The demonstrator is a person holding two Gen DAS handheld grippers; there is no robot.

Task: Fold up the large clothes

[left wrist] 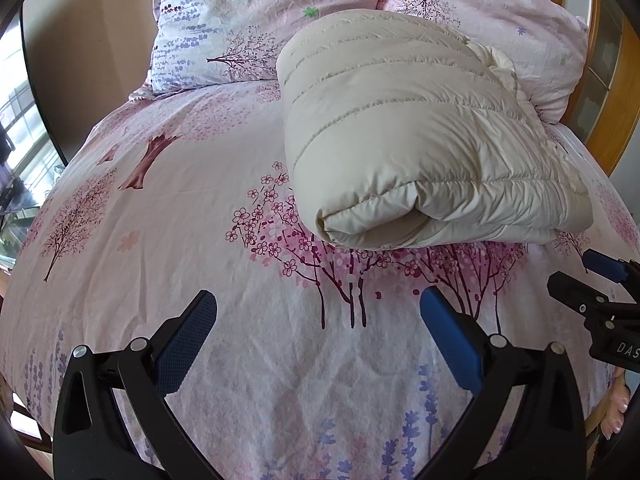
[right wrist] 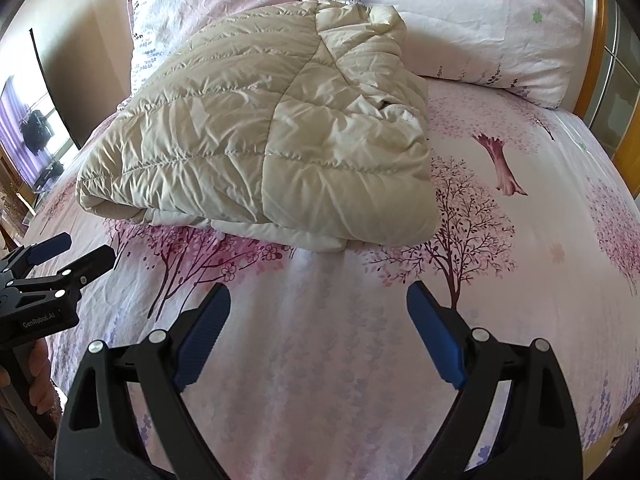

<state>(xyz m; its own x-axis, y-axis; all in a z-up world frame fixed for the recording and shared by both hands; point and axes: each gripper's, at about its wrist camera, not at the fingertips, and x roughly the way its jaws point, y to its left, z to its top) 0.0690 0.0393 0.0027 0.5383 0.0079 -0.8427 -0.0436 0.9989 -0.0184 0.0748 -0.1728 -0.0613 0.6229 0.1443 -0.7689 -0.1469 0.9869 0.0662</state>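
Observation:
A cream quilted down jacket point(left wrist: 420, 136) lies folded into a thick bundle on the bed; it also shows in the right wrist view point(right wrist: 260, 132). My left gripper point(left wrist: 318, 308) is open and empty, hovering over the sheet in front of the jacket's near left corner. My right gripper point(right wrist: 318, 300) is open and empty, a little in front of the jacket's near edge. The right gripper shows at the right edge of the left wrist view point(left wrist: 592, 280). The left gripper shows at the left edge of the right wrist view point(right wrist: 76, 252).
The bed sheet point(left wrist: 180, 240) is pink with printed trees. Two floral pillows point(left wrist: 240, 20) point(right wrist: 480, 20) lie behind the jacket at the headboard. A wooden bed frame point(left wrist: 600, 120) runs along the right. A window point(right wrist: 28, 128) is at the far left.

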